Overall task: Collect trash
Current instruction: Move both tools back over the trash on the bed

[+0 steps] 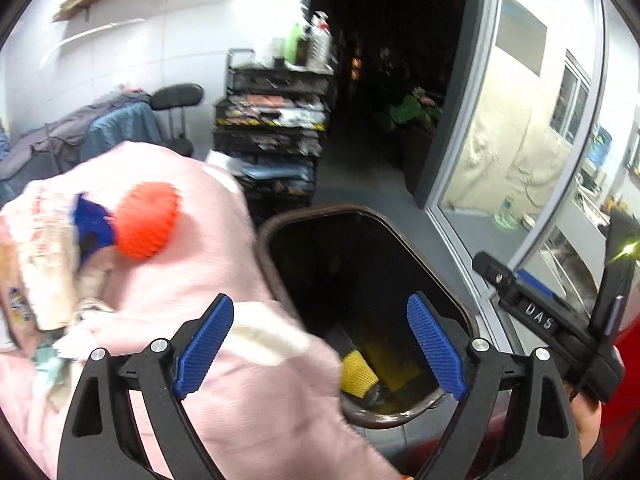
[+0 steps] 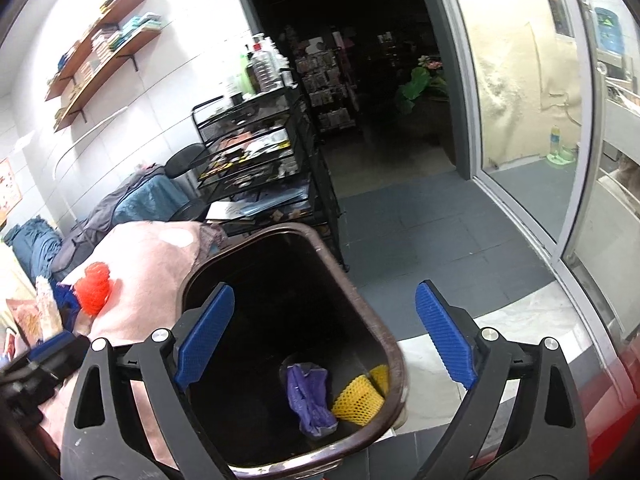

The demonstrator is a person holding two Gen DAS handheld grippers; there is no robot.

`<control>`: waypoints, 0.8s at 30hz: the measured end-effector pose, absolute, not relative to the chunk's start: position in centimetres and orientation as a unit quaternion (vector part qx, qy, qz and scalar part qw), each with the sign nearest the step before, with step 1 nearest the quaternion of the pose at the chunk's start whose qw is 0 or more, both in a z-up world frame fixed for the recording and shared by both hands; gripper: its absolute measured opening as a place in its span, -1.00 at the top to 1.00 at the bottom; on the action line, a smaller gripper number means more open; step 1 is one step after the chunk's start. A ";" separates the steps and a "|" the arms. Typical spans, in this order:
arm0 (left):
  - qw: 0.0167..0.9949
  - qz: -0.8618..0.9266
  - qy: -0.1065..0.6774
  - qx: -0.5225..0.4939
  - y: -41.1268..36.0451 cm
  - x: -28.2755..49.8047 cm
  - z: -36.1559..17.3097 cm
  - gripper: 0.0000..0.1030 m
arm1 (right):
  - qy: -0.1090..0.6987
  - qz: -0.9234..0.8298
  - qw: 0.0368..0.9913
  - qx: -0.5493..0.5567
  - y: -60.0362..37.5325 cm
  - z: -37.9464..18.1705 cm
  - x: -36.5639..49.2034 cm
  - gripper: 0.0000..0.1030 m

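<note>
One dark bin [image 2: 296, 344] with a brown rim stands on the grey tiled floor [image 2: 432, 232], open at the top. At its bottom, seen from the right wrist: one purple crumpled bag [image 2: 310, 398] and one yellow foam net [image 2: 358, 400], lying side by side and touching. The left wrist view shows the same bin [image 1: 372, 300] with the yellow net [image 1: 358, 374] in it; the purple bag is hidden there behind a pink cloth [image 1: 208, 288]. The pink cloth lies just beside the bin on its left and bears more trash: one orange foam net [image 1: 148, 220], one blue scrap [image 1: 90, 226] touching it, and some pale paper wrappers [image 1: 48, 256], too blurred to count. In the right wrist view the orange net [image 2: 94, 290] sits on the cloth [image 2: 152, 264], apart from the bin. Left tongs [image 1: 320, 348] gape wide over the edge of the cloth and the bin mouth, holding nothing. Right tongs [image 2: 326, 336] also gape wide, above the bin opening, holding nothing. One black wire cart [image 2: 264, 168] with several cluttered tiers stands behind the bin, bottles on top. Two wooden wall shelves [image 2: 100, 52] carry books. A glass door [image 2: 528, 100] is at the right.
</note>
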State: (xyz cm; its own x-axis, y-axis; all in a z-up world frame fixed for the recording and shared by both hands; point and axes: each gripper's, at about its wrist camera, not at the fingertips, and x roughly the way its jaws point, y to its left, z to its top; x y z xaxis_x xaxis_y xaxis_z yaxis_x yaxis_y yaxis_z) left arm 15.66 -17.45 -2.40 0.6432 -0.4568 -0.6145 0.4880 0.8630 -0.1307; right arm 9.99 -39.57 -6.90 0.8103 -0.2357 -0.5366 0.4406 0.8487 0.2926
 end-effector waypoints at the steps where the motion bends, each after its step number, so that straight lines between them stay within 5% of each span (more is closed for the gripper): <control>1: 0.910 -0.255 0.328 0.019 -16.8 15.6 -2.2 -0.70 | 0.250 -0.173 0.931 0.203 -39.2 -6.8 10.2 -0.77; 17: 0.946 -0.127 0.297 -0.037 -5.9 15.6 -1.5 -0.69 | 0.255 -0.041 0.955 0.147 -30.8 -5.1 13.0 -0.77; 24: 0.947 -0.068 0.309 -0.052 -0.6 15.9 -2.4 -0.48 | 0.255 0.027 0.959 0.119 -25.8 -4.3 14.4 -0.77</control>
